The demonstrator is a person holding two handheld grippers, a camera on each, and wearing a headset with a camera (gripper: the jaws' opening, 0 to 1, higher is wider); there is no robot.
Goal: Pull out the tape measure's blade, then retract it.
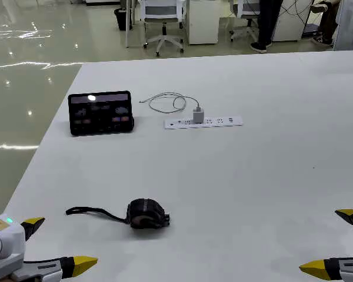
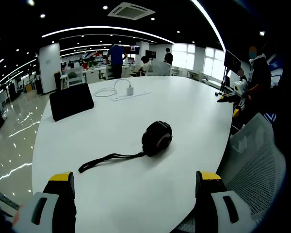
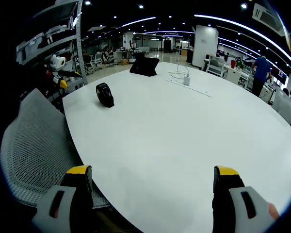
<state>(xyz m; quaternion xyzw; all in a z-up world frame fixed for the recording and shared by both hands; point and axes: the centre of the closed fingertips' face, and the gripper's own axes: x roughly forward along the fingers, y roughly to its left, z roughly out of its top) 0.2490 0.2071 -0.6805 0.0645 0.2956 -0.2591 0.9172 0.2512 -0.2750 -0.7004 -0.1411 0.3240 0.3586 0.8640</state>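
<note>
On the table (image 1: 253, 176) the tape measure (image 1: 146, 214) lies free; left tool (image 2: 136, 177) and right tool (image 3: 153, 170) gape empty; best clamp its case squarely.

This is a big open office. A wide white worktop (image 1: 253, 176) stands on a shiny floor (image 1: 29, 76). Behind it are a rolling office chair (image 1: 163, 23) and a white cabinet (image 1: 201, 20). On the worktop lies a power strip (image 1: 203, 122) with a white charger (image 1: 198, 113) plugged in and its cable (image 1: 165, 103) curled up. A dark screen (image 1: 100, 113) is propped up near them.

In the left gripper view, long strips of light (image 2: 106, 29) curve across the ceiling by a square air vent (image 2: 131, 10). People (image 2: 116, 54) stand by desks far back.

In the right gripper view, a grey mesh chair (image 3: 34, 145) sits at the worktop's edge. A metal shelf rack (image 3: 48, 36) stands near it.
</note>
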